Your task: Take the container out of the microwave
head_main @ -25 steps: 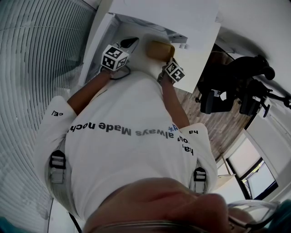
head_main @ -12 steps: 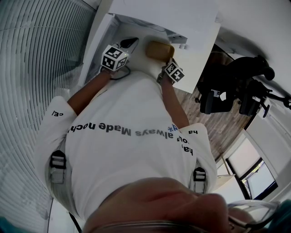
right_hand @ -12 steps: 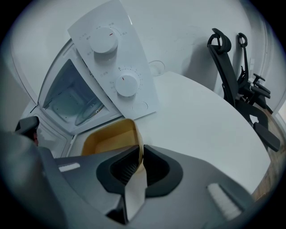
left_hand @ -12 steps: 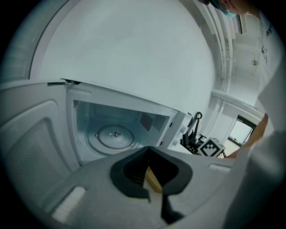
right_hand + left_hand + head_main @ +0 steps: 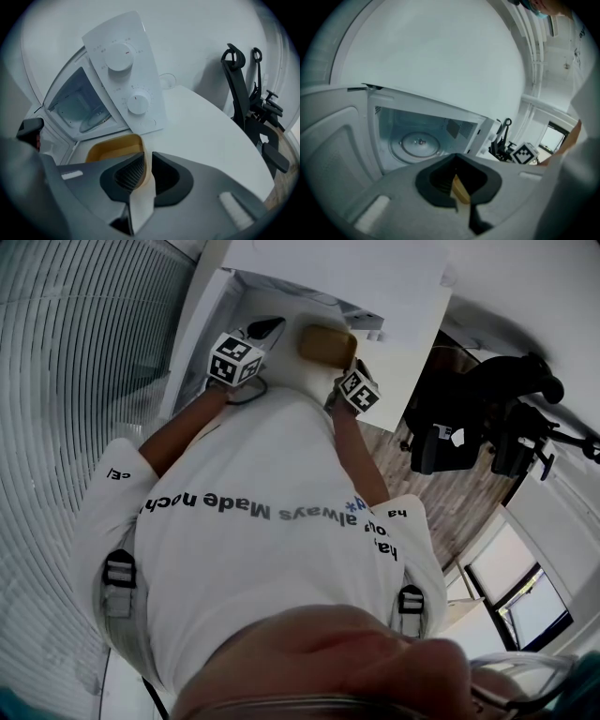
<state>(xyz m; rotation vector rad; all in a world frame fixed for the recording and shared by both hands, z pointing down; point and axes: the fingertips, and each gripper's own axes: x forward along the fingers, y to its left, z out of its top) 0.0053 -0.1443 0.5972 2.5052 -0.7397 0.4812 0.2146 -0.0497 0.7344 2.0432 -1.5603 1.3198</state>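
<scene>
1. White tabletop [image 5: 201, 126] fills the background, and the microwave [image 5: 426, 126] stands on it with its door open.
2. The left gripper [image 5: 457, 183] is clamped on one wall of the tan container [image 5: 461, 191].
3. The right gripper [image 5: 146, 164] has just been opening its jaws. Another wall of the container stands between them, with a thin gap beside it.
4. The container sits outside the cavity, on the table just in front of the opening.
5. Inside the cavity lies the glass turntable [image 5: 419, 142].
6. An office chair [image 5: 248, 103] stands beyond the table's edge.

Office-type rm: white table [image 5: 211, 136] w/ microwave [image 5: 123, 70], black office chair [image 5: 243, 98], wood floor [image 5: 450, 512], window [image 5: 525, 601].
</scene>
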